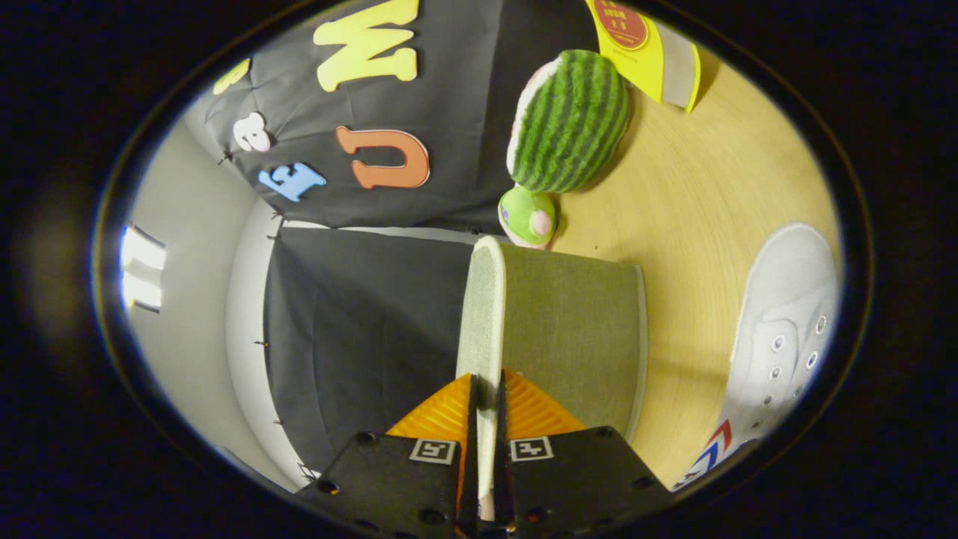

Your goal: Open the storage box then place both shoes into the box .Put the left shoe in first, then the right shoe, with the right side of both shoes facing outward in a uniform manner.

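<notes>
The gripper point(486, 408) pinches the thin edge of the storage box lid point(483, 314), a light, stiff fabric panel, best held there; a white shoe point(786, 329) lies right.

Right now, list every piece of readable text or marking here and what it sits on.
Red round label on the yellow box: print too blurred to read.
Square markers by the fingers, clamped on the grey lid: patterns, no words.
White shoe: red and blue stripes, no lettering.

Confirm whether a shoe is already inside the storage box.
No: the white shoe lies on the wooden table beside the storage box, whose lid the fingers clamp.
</notes>
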`<state>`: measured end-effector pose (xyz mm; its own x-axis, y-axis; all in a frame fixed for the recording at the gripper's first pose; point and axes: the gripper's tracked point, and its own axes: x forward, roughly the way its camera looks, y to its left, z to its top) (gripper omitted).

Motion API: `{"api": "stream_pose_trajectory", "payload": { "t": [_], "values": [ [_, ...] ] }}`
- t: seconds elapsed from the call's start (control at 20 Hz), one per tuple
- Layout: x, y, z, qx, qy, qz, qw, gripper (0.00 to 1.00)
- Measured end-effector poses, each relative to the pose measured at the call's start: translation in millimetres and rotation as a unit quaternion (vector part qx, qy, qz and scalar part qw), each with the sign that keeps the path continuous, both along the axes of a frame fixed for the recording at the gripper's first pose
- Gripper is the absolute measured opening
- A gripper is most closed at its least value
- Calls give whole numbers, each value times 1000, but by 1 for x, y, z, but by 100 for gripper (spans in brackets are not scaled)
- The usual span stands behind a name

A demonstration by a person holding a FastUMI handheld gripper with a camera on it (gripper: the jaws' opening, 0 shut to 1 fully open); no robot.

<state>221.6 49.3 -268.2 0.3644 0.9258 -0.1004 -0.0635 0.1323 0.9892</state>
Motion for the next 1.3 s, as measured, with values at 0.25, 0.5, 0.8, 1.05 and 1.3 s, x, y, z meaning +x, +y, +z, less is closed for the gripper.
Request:
{"api": "stream_pose_trajectory", "payload": {
  "t": [0.25,0.5,0.8,1.05,1.3],
  "values": [
    [-10,-2,24,-26,-28,2,999,5],
    [-18,18,62,-27,-48,18,998,5],
    [-20,59,120,-23,-79,23,996,5],
    [-23,110,153,-25,-80,24,996,5],
    [-25,176,173,-30,-110,6,993,5]
  ]
}}
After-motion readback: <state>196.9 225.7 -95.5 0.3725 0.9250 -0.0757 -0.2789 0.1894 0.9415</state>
